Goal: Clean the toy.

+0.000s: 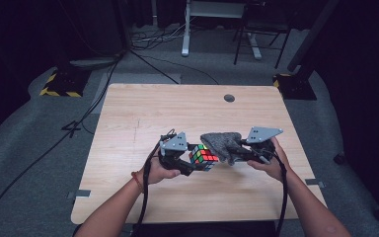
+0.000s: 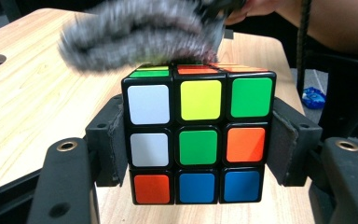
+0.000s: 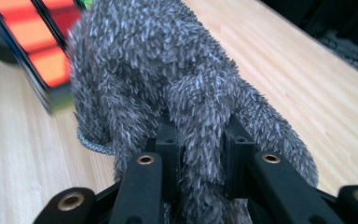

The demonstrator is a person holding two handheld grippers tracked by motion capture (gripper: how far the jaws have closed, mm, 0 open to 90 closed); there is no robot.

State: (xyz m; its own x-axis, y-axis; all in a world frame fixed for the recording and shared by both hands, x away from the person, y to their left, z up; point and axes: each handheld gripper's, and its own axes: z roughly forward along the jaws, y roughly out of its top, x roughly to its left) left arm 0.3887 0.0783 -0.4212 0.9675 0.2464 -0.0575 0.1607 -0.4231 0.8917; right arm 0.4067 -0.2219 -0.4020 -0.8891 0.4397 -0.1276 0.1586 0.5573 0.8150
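Left gripper (image 2: 198, 140) clamps the cube (image 2: 198, 140) just above the worktop (image 1: 143, 113); right gripper (image 3: 198, 140) pinches the cloth (image 3: 168, 79) on top. I'd wipe lightly, keep the cube steady.

No legible text or labels

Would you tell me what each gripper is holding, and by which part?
The left gripper clamps the puzzle cube by two opposite sides; the right gripper pinches a bunched fold of the grey cloth.
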